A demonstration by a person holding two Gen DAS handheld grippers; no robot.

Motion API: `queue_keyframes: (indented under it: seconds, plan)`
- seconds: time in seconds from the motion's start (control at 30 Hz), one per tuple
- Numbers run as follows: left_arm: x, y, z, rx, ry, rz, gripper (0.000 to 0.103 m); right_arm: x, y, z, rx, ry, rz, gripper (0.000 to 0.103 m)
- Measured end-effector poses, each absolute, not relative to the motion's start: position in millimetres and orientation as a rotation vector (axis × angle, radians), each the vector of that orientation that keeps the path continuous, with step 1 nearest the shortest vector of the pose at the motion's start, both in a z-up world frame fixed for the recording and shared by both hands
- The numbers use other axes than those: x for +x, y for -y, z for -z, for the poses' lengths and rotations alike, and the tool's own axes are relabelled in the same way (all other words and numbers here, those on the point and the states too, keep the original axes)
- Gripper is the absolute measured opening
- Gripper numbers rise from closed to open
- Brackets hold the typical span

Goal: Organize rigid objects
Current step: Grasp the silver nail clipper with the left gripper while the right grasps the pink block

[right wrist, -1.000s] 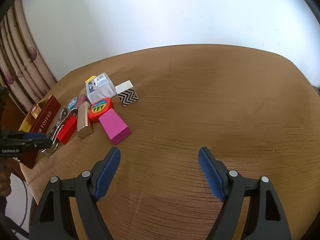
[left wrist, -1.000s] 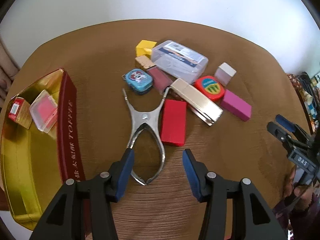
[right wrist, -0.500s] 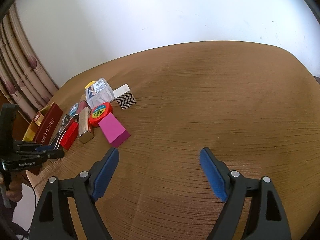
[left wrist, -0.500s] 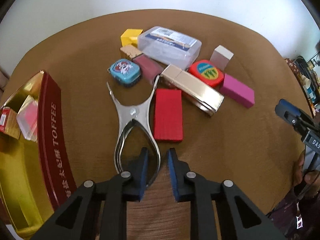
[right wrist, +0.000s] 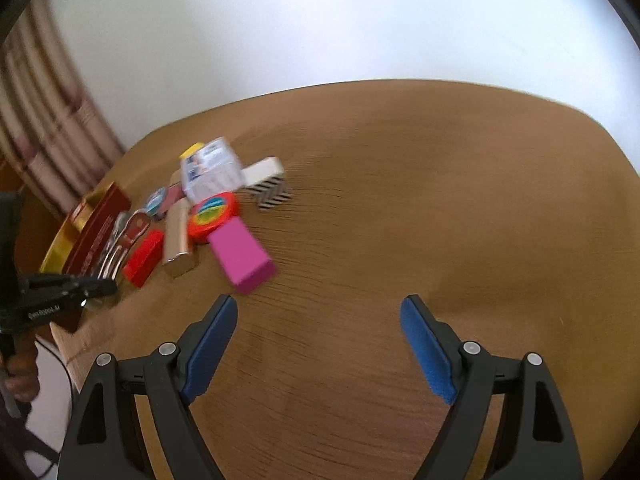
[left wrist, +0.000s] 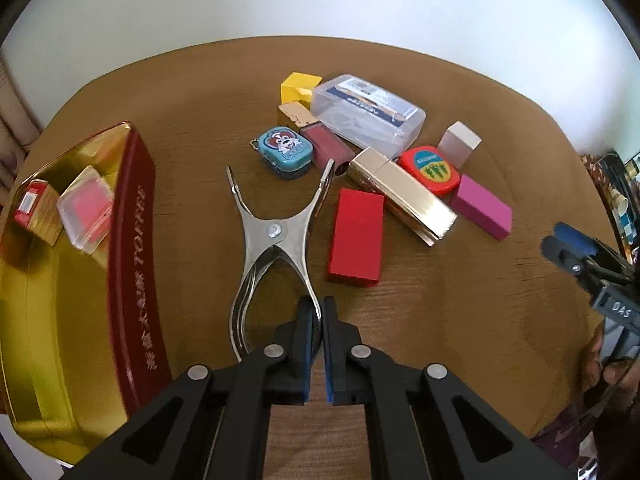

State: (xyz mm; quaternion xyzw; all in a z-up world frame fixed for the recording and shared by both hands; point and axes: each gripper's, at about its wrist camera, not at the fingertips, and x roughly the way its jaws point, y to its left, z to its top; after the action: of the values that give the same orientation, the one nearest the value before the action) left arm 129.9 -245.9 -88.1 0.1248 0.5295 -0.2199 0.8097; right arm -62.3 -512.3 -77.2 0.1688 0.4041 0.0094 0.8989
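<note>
Pickup is the step in hand: from the left wrist, the left gripper (left wrist: pixel 316 320) is pinched onto one handle of the shiny steel plier-like tool (left wrist: pixel 276 252), which lies on the brown table beside the red-and-gold toffee tin (left wrist: pixel 132 240). Next comes a lift and carry into that tin, likely tricky with one thin handle. It holds a clear pink-filled case (left wrist: pixel 86 210) and a small red-and-gold box (left wrist: pixel 34 210). From the right wrist, blurred, the right gripper (right wrist: pixel 320 344) hangs wide and empty, well apart from the tin.
</note>
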Motion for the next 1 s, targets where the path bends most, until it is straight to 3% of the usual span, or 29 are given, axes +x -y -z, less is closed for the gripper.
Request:
queue_keyframes:
  seconds: [0.57,0.73,1.0]
  plan:
    - [103,235,40,0.207,-1.083,0.510,0.004,11,471,82,0.091,-0.967,-0.189,0.062]
    - [96,220,23,0.188,-1.063,0.485,0.004,15,462,81,0.015,-0.988,-0.156,0.028]
    - [110,148,-10,0.152,-1.051,0.324,0.004,10,464,79,0.025,-0.981,-0.126,0.027]
